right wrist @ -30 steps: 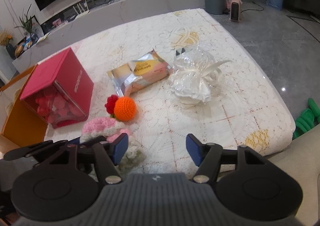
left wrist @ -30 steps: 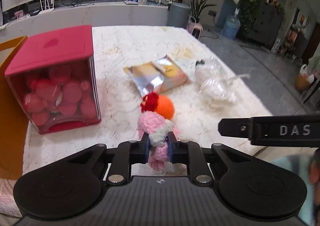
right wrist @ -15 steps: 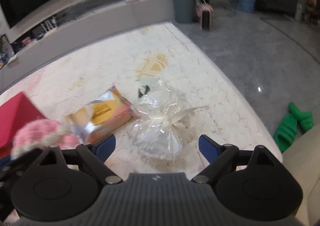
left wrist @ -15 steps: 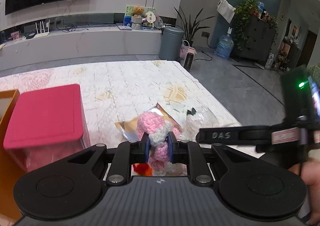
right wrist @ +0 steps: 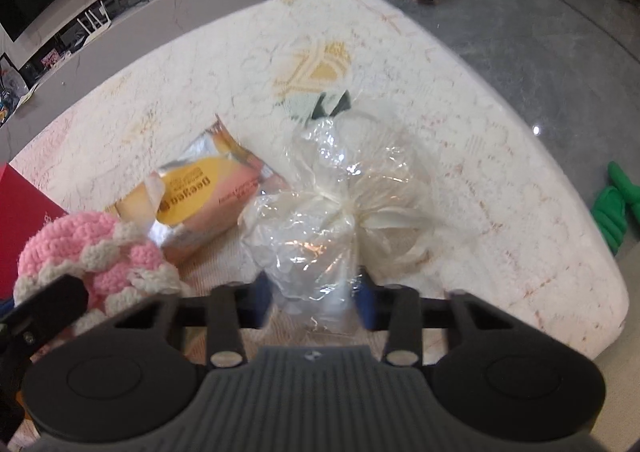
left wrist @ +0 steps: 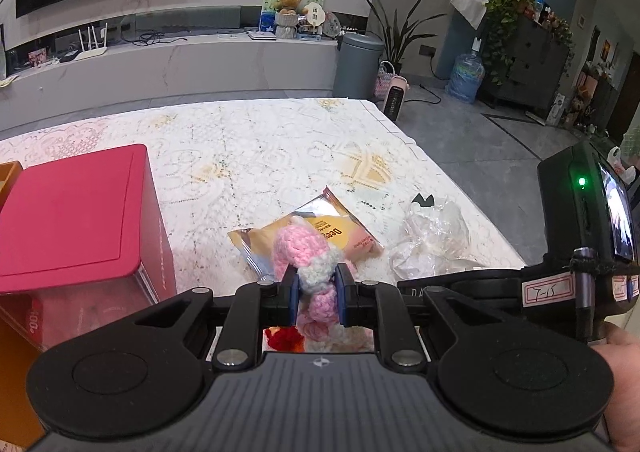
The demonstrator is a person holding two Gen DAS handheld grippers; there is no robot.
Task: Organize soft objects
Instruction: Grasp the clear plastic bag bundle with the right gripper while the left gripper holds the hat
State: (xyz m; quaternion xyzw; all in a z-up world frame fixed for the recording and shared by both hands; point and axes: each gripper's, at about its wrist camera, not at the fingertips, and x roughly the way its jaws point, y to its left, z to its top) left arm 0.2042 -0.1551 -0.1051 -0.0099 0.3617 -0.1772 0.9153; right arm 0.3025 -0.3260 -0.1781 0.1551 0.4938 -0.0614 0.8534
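My left gripper (left wrist: pixel 317 294) is shut on a pink and white crocheted toy (left wrist: pixel 304 252) and holds it above the table; the toy also shows at the left of the right wrist view (right wrist: pixel 92 252). A red and orange crocheted piece (left wrist: pixel 282 340) peeks out below it. My right gripper (right wrist: pixel 314 302) has its jaws partly closed around the near end of a clear plastic bag (right wrist: pixel 320 220); contact is blurred. A foil snack packet (right wrist: pixel 204 192) lies between toy and bag, also in the left wrist view (left wrist: pixel 344 236).
A red-lidded clear box (left wrist: pixel 72 212) stands at the left, with an orange box (left wrist: pixel 12 372) beside it. The table's cloth (left wrist: pixel 240 156) ends at the right edge (right wrist: pixel 560 212); green slippers (right wrist: pixel 616 208) lie on the floor.
My left gripper has lifted the crocheted toy off the table. My right gripper has moved forward to the plastic bag and narrowed its jaws around it.
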